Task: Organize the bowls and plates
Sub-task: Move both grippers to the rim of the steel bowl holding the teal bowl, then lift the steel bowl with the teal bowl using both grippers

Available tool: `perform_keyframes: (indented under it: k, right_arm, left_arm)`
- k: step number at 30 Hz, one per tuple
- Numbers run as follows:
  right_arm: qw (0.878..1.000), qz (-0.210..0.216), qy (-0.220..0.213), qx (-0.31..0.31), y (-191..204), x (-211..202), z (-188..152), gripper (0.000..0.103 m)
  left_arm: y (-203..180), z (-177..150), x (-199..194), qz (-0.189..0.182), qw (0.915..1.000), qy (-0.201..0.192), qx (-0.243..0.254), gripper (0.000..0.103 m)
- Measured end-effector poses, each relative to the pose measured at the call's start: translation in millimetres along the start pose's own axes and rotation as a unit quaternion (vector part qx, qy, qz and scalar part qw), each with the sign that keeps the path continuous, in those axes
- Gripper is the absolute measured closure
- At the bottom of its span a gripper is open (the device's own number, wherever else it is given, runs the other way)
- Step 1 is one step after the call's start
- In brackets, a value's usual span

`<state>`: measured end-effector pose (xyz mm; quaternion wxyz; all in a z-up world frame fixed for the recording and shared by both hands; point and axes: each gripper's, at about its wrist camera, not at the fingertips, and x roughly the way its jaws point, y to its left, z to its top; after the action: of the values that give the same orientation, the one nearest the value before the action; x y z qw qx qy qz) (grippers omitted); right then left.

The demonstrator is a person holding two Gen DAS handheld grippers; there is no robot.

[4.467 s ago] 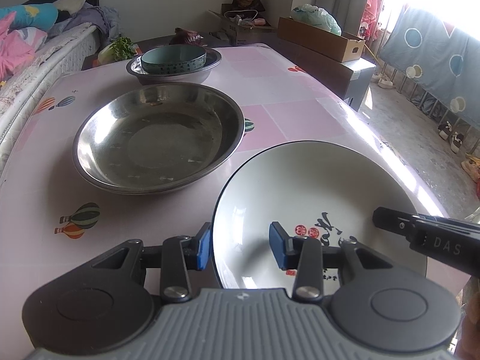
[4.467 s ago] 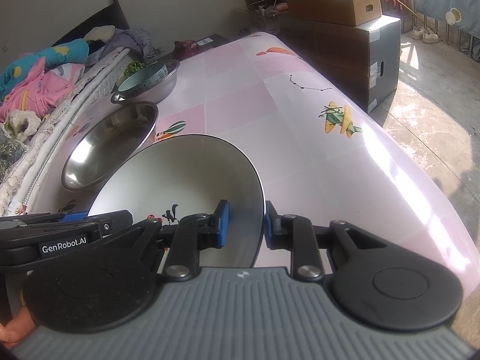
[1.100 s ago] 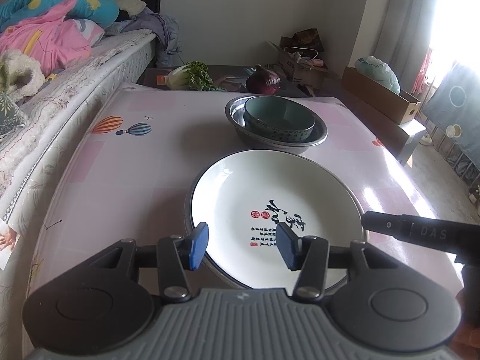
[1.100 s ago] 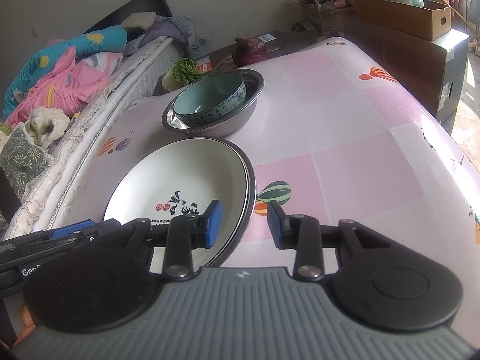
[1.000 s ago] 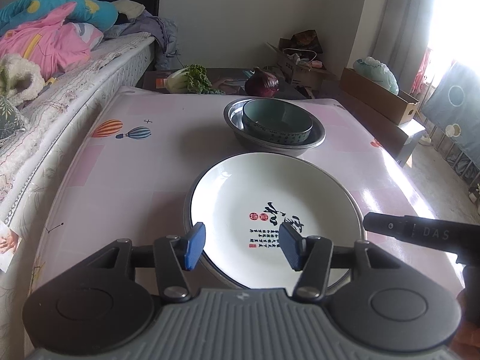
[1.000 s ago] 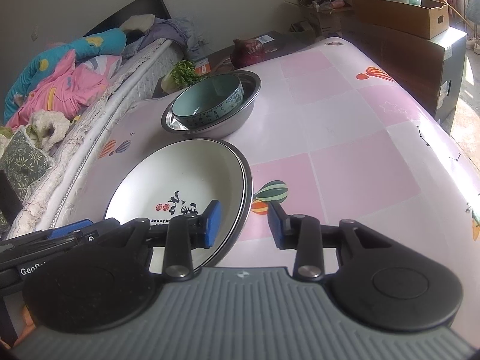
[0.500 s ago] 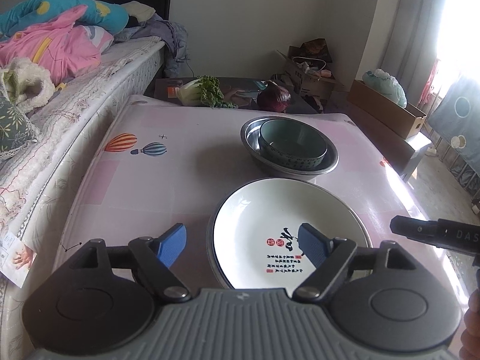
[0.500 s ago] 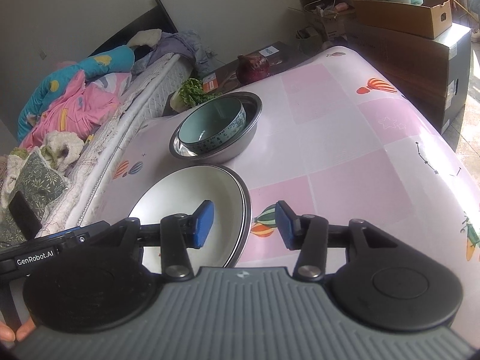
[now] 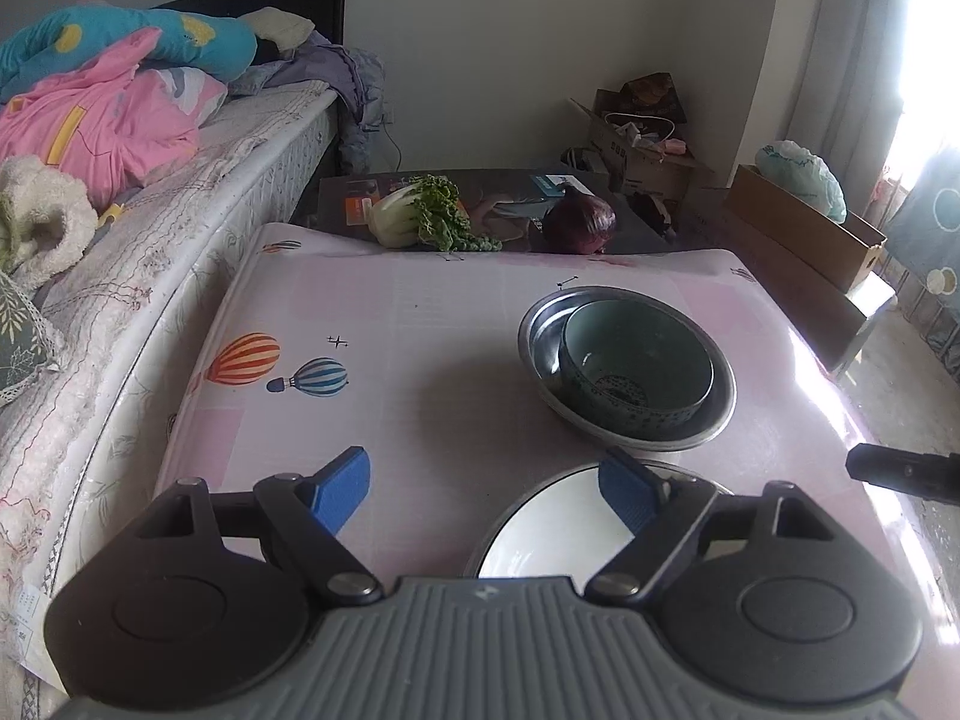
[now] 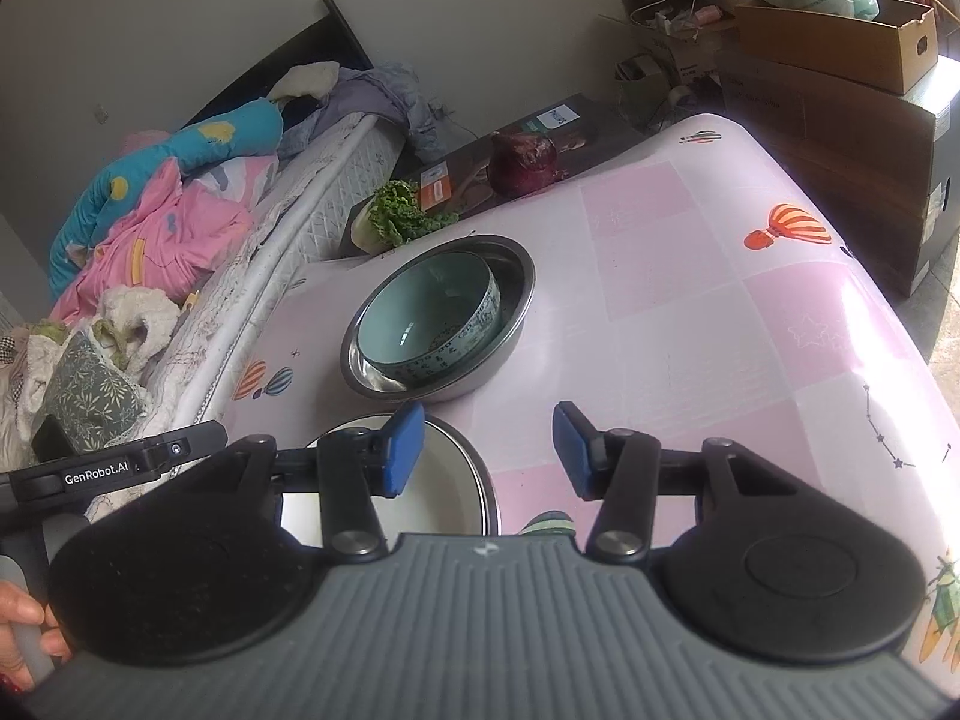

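A white plate (image 9: 552, 540) with black writing lies inside a wide steel basin (image 9: 699, 478) on the pink table; the gripper bodies hide most of it. Behind it, a teal bowl (image 9: 636, 369) sits in a smaller steel basin (image 9: 540, 330). My left gripper (image 9: 480, 492) hangs open above the plate's left side, with nothing between its blue pads. In the right wrist view, my right gripper (image 10: 487, 450) is open over the right rim of the plate (image 10: 438, 498), clear of it. The teal bowl (image 10: 429, 324) and its basin (image 10: 516, 276) lie just beyond.
A bed (image 9: 150, 192) with piled clothes runs along the table's left side. Leafy greens (image 9: 420, 219) and a purple cabbage (image 9: 579, 222) rest on a dark surface past the far edge. Cardboard boxes (image 10: 840, 30) stand to the right. A hand (image 10: 24, 630) holds the left gripper's handle.
Both grippers held the white plate beside the wide basin; it now lies inside it. In the last second both sets of jaws spread, and the grippers pulled back and up.
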<state>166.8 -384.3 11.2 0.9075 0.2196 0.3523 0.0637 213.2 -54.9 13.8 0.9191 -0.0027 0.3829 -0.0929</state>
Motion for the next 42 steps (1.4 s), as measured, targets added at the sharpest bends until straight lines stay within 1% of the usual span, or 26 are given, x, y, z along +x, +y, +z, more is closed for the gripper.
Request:
perform_keyframes:
  k: [5,7,11,14,16,20,23,26,28,29,31,34,39,41,42]
  right_arm:
    - [1.000,0.005,0.010,0.000,-7.1,31.1,31.2,0.056]
    - [1.000,0.005,0.014,0.003,-11.4,46.1,43.3,0.056]
    - [1.000,0.004,0.023,0.010,-19.8,75.0,60.8,0.056]
    - [0.999,0.006,0.032,0.018,-25.0,96.4,70.9,0.056]
    - [0.999,0.006,0.037,0.021,-27.6,107.2,75.2,0.056]
    - [0.998,0.010,0.046,0.030,-30.1,126.1,79.6,0.056]
    - [0.998,0.011,0.053,0.033,-31.0,137.7,80.8,0.057]
    - [0.997,0.010,0.062,0.037,-33.8,149.6,79.3,0.061]
    - [0.997,0.009,0.067,0.042,-35.7,155.1,78.4,0.066]
    - [0.997,0.009,0.069,0.044,-36.6,157.7,78.2,0.067]
    - [0.996,0.010,0.075,0.053,-39.3,164.2,77.6,0.072]
    - [0.994,0.009,0.085,0.064,-43.2,173.3,75.8,0.078]
    - [0.993,0.014,0.091,0.069,-41.1,182.9,75.6,0.083]
    - [0.993,0.016,0.094,0.067,-38.7,187.1,76.1,0.087]
    - [0.993,0.021,0.097,0.067,-37.1,189.7,76.7,0.091]
  left_arm:
    - [1.2,30.4,39.0,-0.011,0.9997,0.020,-0.010,0.020]
    - [2.3,39.4,54.2,-0.011,0.9995,0.028,-0.014,0.026]
    - [6.2,54.0,83.9,-0.029,0.9978,0.051,-0.033,0.032]
    - [8.6,60.9,102.2,-0.039,0.9961,0.065,-0.045,0.037]
    - [8.5,63.0,111.3,-0.041,0.9953,0.073,-0.047,0.042]
    - [10.7,64.7,127.2,-0.052,0.9928,0.089,-0.062,0.049]
    - [11.4,64.3,135.6,-0.061,0.9906,0.098,-0.073,0.057]
    - [10.6,63.4,143.5,-0.058,0.9895,0.109,-0.076,0.069]
    - [10.9,62.8,147.6,-0.059,0.9887,0.111,-0.080,0.071]
    - [10.5,62.5,148.8,-0.059,0.9887,0.111,-0.081,0.071]
    - [9.1,62.7,150.8,-0.060,0.9889,0.110,-0.079,0.074]
    - [6.9,63.4,154.1,-0.061,0.9886,0.113,-0.079,0.078]
    - [4.8,62.8,158.7,-0.064,0.9876,0.116,-0.084,0.084]
    - [4.6,62.9,160.5,-0.071,0.9861,0.120,-0.091,0.089]
    - [4.7,63.0,161.2,-0.074,0.9851,0.122,-0.095,0.093]
